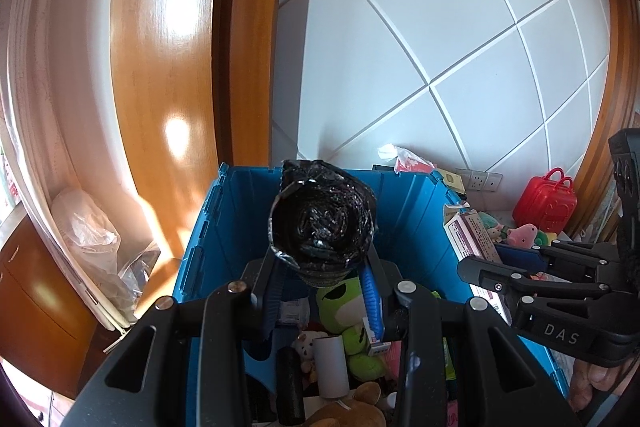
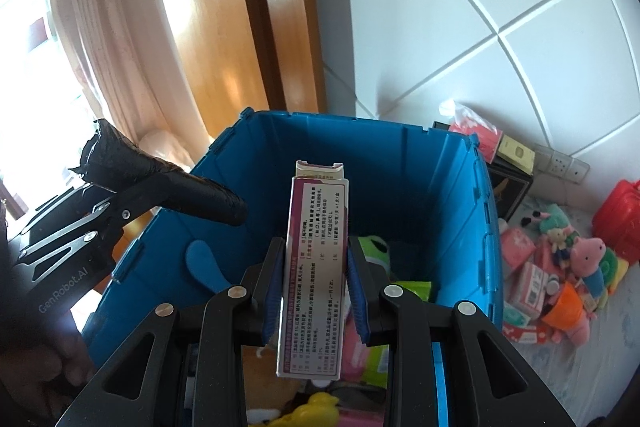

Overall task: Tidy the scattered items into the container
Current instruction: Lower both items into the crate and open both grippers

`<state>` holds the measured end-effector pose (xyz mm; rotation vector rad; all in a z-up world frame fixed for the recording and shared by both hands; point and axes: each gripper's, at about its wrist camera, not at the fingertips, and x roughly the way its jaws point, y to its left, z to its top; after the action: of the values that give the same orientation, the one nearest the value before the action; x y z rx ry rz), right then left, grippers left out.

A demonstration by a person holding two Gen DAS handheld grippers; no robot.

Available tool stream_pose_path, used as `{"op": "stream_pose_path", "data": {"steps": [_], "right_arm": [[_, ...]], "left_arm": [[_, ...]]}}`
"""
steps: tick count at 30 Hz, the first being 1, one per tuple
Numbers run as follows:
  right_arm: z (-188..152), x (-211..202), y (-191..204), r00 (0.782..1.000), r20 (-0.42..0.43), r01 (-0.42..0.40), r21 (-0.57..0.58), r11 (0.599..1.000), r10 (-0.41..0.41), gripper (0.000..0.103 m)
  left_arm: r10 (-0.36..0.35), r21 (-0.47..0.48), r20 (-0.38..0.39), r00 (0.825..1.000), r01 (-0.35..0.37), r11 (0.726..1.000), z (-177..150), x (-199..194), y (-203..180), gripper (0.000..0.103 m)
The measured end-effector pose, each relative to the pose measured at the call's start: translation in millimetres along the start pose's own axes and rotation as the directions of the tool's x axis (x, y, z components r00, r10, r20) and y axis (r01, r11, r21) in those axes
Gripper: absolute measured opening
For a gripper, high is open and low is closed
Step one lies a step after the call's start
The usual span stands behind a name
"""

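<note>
My left gripper (image 1: pixel 322 267) is shut on a black roll of plastic bags (image 1: pixel 322 223) and holds it above the open blue crate (image 1: pixel 404 227). It also shows in the right wrist view (image 2: pixel 176 187) at the left. My right gripper (image 2: pixel 316 259) is shut on a tall white and purple medicine box (image 2: pixel 316 267), upright over the blue crate (image 2: pixel 420 187). The box shows in the left wrist view (image 1: pixel 472 235) at the crate's right rim. Inside the crate lie a green frog plush (image 1: pixel 348 315), a white tube (image 1: pixel 330 367) and other small items.
Scattered toys lie on the bed right of the crate: a pink pig plush (image 2: pixel 588 255), an orange cup (image 2: pixel 564 307), pink boxes (image 2: pixel 528 287) and a red toy case (image 2: pixel 620 219). A wooden door frame (image 1: pixel 160 67) and curtain (image 2: pixel 104 47) stand at the left. A tiled wall is behind.
</note>
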<state>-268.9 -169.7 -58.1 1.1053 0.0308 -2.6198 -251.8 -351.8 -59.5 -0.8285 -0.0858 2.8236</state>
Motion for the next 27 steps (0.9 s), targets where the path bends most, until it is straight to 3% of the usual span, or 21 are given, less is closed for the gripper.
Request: {"op": "stream_pose_path", "data": {"steps": [8, 11, 12, 13, 14, 15, 27], "right_arm": [[5, 5, 2, 1.0, 0.002, 0.008, 0.0, 1.0, -0.008, 0.029], [7, 6, 1, 1.0, 0.006, 0.011, 0.005, 1.0, -0.011, 0.03], [7, 5, 0, 1.0, 0.01, 0.011, 0.01, 1.0, -0.011, 0.032], [8, 5, -2, 1.0, 0.012, 0.012, 0.016, 1.0, -0.012, 0.051], [8, 5, -4, 1.0, 0.017, 0.015, 0.026, 1.0, -0.015, 0.07], [8, 2, -6, 0.999, 0.032, 0.017, 0.04, 0.999, -0.018, 0.101], [-11, -35, -17, 0.997, 0.072, 0.015, 0.057, 0.998, -0.019, 0.102]], "left_arm": [[0.0, 0.007, 0.001, 1.0, 0.0, 1.0, 6, 4, 1, 0.034], [0.045, -0.023, -0.016, 0.999, -0.045, 0.999, 6, 7, 6, 0.034], [0.061, -0.033, -0.034, 0.998, -0.062, 0.998, 6, 10, 8, 0.043], [0.076, -0.04, -0.051, 0.996, -0.078, 0.996, 6, 12, 10, 0.075], [0.081, -0.045, -0.047, 0.996, -0.084, 0.995, 6, 11, 11, 0.093], [0.084, -0.049, -0.029, 0.996, -0.085, 0.995, 6, 8, 12, 0.103], [0.1, -0.051, -0.027, 0.995, -0.102, 0.994, 1, -7, 7, 0.103]]}}
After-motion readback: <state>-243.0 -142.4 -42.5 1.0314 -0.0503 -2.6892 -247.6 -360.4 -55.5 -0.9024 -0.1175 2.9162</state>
